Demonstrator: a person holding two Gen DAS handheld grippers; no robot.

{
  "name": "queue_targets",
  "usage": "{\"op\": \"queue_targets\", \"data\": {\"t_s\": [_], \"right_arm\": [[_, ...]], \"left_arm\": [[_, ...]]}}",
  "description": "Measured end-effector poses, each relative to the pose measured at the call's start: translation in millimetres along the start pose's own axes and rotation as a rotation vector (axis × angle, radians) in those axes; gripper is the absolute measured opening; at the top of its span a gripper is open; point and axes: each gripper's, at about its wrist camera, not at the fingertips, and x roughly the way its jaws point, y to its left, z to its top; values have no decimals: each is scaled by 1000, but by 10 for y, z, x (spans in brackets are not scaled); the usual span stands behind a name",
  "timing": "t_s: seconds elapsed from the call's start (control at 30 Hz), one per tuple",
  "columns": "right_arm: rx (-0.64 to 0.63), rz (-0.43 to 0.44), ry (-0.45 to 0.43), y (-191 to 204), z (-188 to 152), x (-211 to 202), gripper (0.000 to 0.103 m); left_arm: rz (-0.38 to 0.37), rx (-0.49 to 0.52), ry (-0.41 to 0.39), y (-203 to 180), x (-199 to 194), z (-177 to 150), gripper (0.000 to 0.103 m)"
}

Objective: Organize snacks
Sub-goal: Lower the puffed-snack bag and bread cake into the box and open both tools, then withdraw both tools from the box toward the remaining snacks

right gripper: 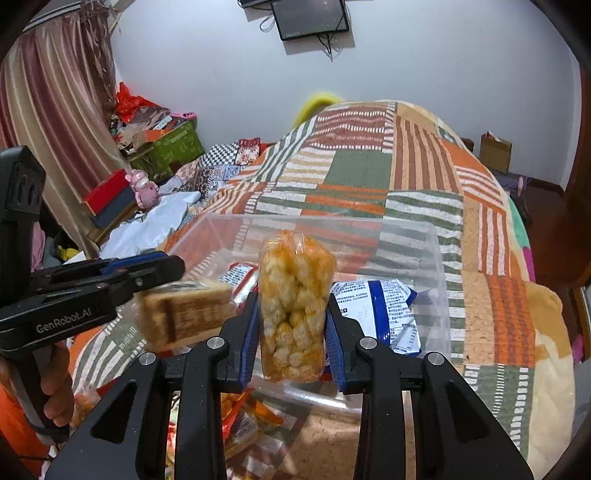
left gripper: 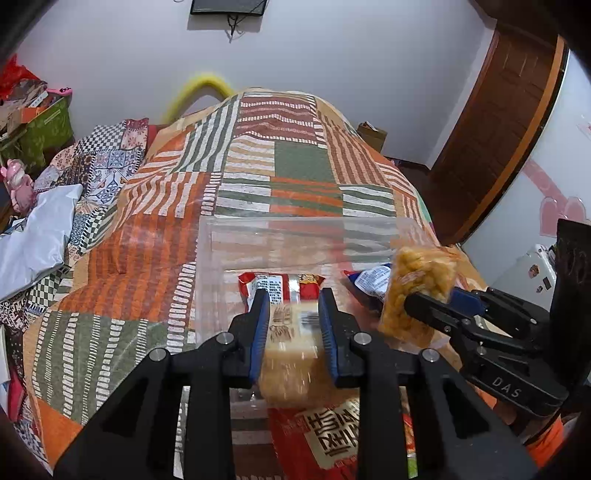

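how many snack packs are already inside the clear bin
2: a red-and-white pack at the bin's left and a blue-and-white pack at its right, both on the floor of the clear bin. The held snacks may hide others.

A patchwork quilt in orange, green and cream stripes covers a bed that fills a room with plain white walls. A dark screen hangs high on the far wall with cables trailing below it, while a striped curtain and piled boxes crowd one side. A brown wooden door stands at the other.
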Motion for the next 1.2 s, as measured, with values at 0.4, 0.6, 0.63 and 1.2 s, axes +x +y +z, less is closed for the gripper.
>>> {"op": "queue_targets", "data": {"t_s": [0.4, 0.6, 0.63, 1.2], "right_arm": [[-14, -20, 85, -9, -102, 208, 30], [-44, -37, 67, 23, -76, 80, 30], [-47, -38, 64, 28, -79, 43, 30], [-60, -16, -23, 161, -287, -693, 46]], "left_arm": [[18, 24, 30, -30, 100, -53, 32], [25, 22, 19, -31, -15, -84, 44], [24, 21, 18, -34, -42, -94, 45], [76, 60, -53, -212, -710, -398, 80]]}}
